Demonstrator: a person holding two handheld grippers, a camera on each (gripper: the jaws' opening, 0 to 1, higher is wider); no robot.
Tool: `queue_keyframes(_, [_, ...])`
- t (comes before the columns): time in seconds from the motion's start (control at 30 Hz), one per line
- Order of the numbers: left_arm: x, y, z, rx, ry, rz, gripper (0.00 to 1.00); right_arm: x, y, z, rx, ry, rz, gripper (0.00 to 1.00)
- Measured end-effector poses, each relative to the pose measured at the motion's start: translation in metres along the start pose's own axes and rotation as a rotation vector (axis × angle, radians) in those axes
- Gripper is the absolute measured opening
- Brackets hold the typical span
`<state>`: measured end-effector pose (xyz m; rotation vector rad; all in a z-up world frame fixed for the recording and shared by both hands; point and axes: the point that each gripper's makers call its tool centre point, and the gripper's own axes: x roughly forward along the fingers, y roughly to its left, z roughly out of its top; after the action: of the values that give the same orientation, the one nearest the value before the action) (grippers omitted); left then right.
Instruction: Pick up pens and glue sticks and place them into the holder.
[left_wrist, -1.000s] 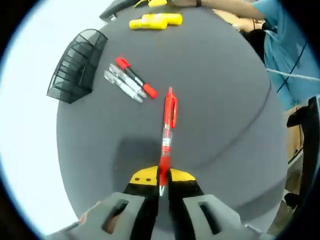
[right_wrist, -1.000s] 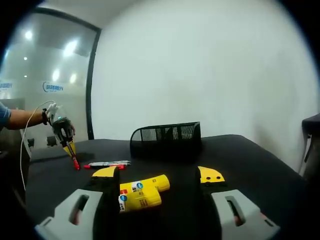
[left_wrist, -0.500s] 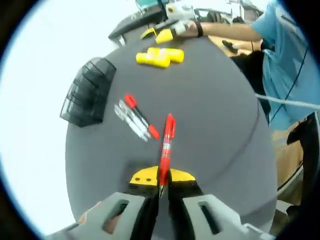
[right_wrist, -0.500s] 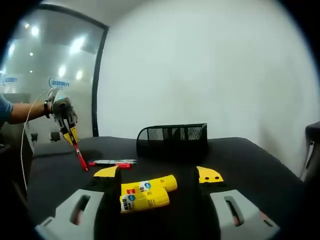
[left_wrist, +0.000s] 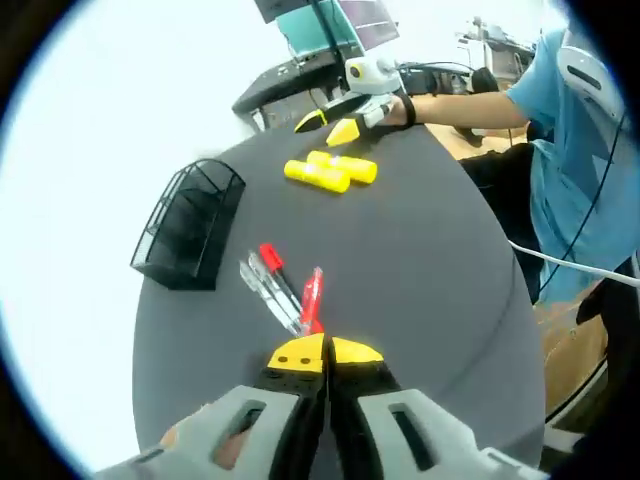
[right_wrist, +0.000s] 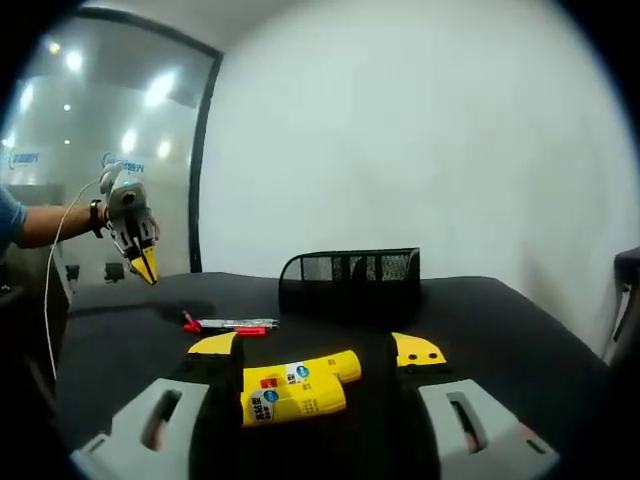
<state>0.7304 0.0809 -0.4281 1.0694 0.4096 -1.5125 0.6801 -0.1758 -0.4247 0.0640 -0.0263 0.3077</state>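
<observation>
Open dark table between pens and glue sticks, mesh holder near the far edge with open top, right gripper straddling the glue sticks, white wall close behind the holder.

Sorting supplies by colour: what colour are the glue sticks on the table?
Yellow, with small printed labels. The glue sticks show best in the right gripper view.

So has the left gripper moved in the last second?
Yes. In the right gripper view the left gripper has lifted up off the black table, now sitting higher against the mesh holder.
</observation>
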Motion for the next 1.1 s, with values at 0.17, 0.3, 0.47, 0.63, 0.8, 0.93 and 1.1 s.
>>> queue_keyframes(0.17, [0.002,0.015,-0.007,-0.092,-0.083,0.062,0.00,0.000,-0.001,0.000,0.000,0.001,-0.003,0.54])
queue_keyframes(0.3, [0.007,0.015,-0.017,-0.096,-0.060,0.049,0.00,0.001,-0.001,-0.001,-0.004,0.002,-0.003,0.54])
queue_keyframes(0.47, [0.020,0.022,-0.027,-0.109,-0.044,0.074,0.08,0.001,-0.003,0.000,0.002,-0.002,-0.004,0.53])
queue_keyframes(0.63, [0.031,0.030,-0.034,-0.083,-0.022,0.085,0.14,0.001,-0.002,0.000,0.001,-0.001,-0.005,0.53])
queue_keyframes(0.8, [0.044,0.032,-0.042,-0.100,-0.010,0.052,0.14,0.002,-0.003,0.000,0.009,-0.004,-0.009,0.53])
queue_keyframes(0.93, [0.055,0.034,-0.049,-0.103,0.012,0.036,0.14,0.001,-0.004,0.001,0.016,-0.006,-0.013,0.53])
queue_keyframes(1.1, [0.061,0.038,-0.054,-0.131,0.021,0.010,0.14,0.002,-0.005,0.000,0.015,-0.003,-0.013,0.52])
